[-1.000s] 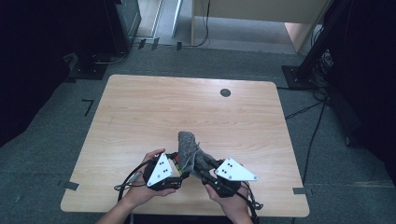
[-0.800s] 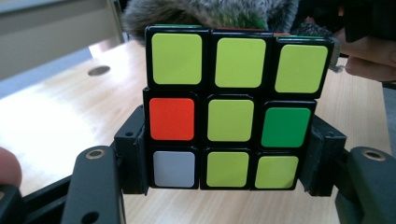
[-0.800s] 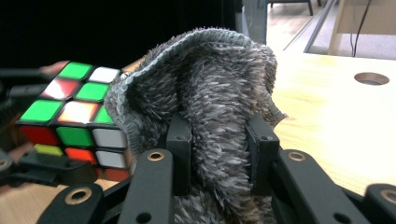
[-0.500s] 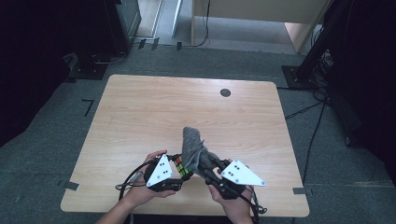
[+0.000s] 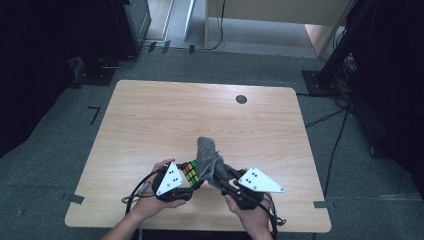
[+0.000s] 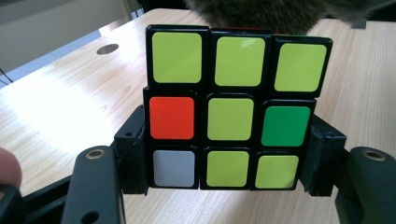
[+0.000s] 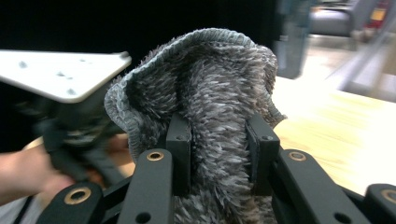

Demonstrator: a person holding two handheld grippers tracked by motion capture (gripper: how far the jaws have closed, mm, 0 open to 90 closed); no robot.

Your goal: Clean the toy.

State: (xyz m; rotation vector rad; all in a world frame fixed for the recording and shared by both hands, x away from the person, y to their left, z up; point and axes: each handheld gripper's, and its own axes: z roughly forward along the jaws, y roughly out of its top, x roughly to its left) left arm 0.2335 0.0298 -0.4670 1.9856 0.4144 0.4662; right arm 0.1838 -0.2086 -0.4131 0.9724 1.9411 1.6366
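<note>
Left tool [image 6: 224, 186] clamps the puzzle cube [image 6: 229, 107] steady at lower centre; right tool [image 7: 219, 158] pinches the grey cloth [image 7: 210, 93] against it, seemingly for wiping.

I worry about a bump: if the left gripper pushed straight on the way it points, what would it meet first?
Probably the grey cloth held in the right gripper; it hangs just beyond the cube clamped in the left gripper, though the depth is unclear.
</note>
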